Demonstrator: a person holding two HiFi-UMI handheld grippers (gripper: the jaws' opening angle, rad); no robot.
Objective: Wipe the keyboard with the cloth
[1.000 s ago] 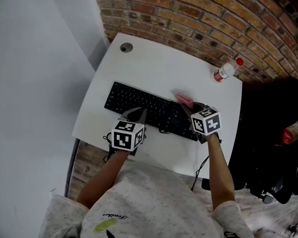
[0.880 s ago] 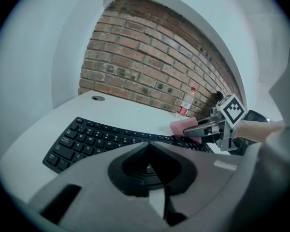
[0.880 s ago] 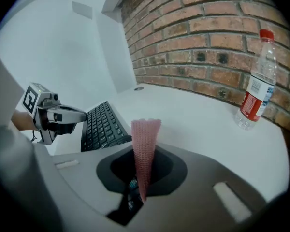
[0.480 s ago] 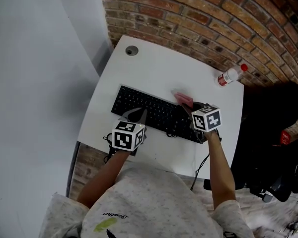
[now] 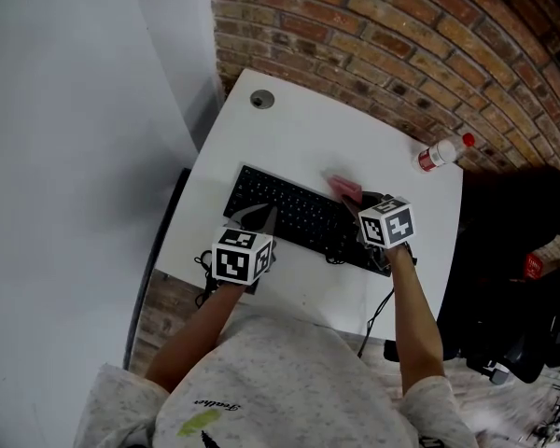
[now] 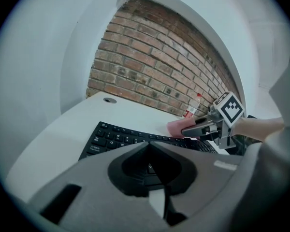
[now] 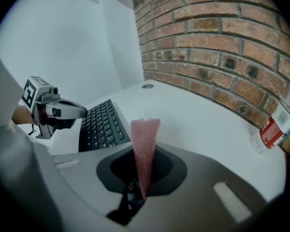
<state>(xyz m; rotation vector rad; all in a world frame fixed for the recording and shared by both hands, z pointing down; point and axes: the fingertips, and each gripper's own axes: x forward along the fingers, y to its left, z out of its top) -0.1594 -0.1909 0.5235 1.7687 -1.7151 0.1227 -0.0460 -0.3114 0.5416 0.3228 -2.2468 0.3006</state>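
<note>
The right gripper [image 5: 351, 200] is clamped on a pink cloth [image 5: 343, 187]. In the right gripper view the cloth stands up as a narrow fold from between the closed jaws. In the head view it sits over the far edge of the black keyboard [image 5: 299, 211], toward the keyboard's 2 o'clock end.

The left gripper [image 5: 256, 217] has its jaws pressed together with nothing between them. Its tip is over the near edge of the keyboard, toward the 9 o'clock end. Whether it touches the keys cannot be told.

The keyboard lies slantwise on the white table [image 5: 355, 133], running from about 10 o'clock to 4 o'clock. A plastic bottle [image 5: 443, 153] with a red cap lies at the table's 2 o'clock corner, near the brick wall [image 5: 401, 35]. A round cable hole [image 5: 261, 99] sits at the 11 o'clock corner.

Compared with a second ago, both grippers keep the same spots in the head view, and the cloth is held the same way. The table, keyboard and bottle have slid toward 4 o'clock in the picture. As a result, the left gripper now lines up nearer the keyboard's 9 o'clock end, and more grey floor shows at 9 o'clock.
</note>
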